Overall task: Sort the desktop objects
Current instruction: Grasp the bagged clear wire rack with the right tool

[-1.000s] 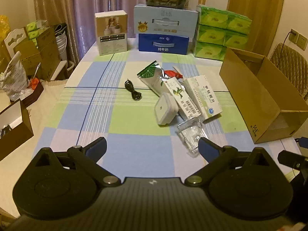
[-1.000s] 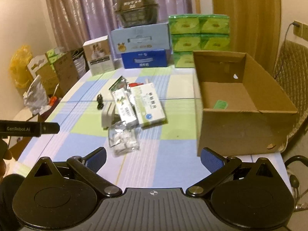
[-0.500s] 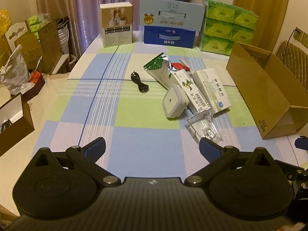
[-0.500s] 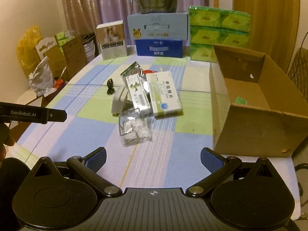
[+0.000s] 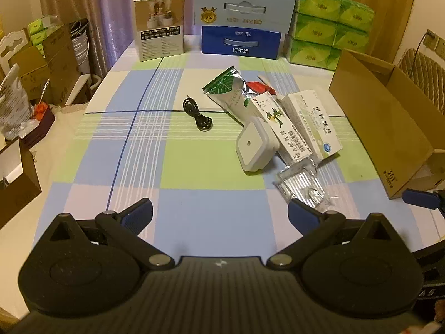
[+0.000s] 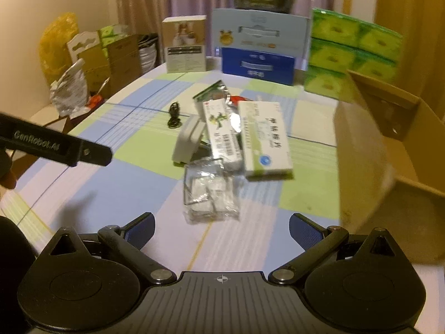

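1. Left wrist view: the left gripper [image 5: 219,213] is held over the near bench [image 5: 194,222], jaws spread wide and empty. The clutter is seen ahead and to the right; the foil packet [image 5: 301,185] lies just beyond the right jaw, with the white puck [image 5: 256,146], two cartons [image 5: 294,125] and a cable [image 5: 197,114] farther off. The box [image 5: 389,128] stands to the right.

2. Right wrist view: the right gripper [image 6: 221,226] is also held wide and empty. The foil packet [image 6: 210,194] lies straight ahead, centred between the jaws, its long axis along the line of approach. The right gripper is judged better aligned.
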`<state>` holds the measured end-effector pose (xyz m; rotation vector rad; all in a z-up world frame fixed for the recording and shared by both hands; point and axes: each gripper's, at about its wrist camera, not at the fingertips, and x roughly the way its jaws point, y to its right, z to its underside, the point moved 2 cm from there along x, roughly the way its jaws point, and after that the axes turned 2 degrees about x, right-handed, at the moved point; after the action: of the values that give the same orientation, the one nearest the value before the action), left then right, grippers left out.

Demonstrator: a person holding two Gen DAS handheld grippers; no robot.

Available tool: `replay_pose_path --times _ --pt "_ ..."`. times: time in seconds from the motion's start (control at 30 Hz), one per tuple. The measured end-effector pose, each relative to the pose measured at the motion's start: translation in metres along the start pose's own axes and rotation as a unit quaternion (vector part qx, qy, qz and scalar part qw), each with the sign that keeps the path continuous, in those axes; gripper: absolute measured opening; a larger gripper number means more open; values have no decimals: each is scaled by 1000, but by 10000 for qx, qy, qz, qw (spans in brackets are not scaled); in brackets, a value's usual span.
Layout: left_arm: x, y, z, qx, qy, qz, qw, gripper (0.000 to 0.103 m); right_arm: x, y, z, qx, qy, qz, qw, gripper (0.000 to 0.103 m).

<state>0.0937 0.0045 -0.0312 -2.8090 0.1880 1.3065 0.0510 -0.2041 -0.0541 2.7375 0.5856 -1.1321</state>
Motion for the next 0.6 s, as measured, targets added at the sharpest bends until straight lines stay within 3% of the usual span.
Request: replay_pose_path --times 0.4,0.47,0.6 --pt "41 -7 -19 324 -58 75 9994 102 59 -17 -6 -751 -208 -195 9968 70" --pt "48 -6 -22 343 -66 120 9993 102 69 -20 -6 -842 -255 -213 9959 60" --pt "60 -2 -26 436 -92 185 9988 102 86 -28 -6 -1158 -330 -216 9925 48"
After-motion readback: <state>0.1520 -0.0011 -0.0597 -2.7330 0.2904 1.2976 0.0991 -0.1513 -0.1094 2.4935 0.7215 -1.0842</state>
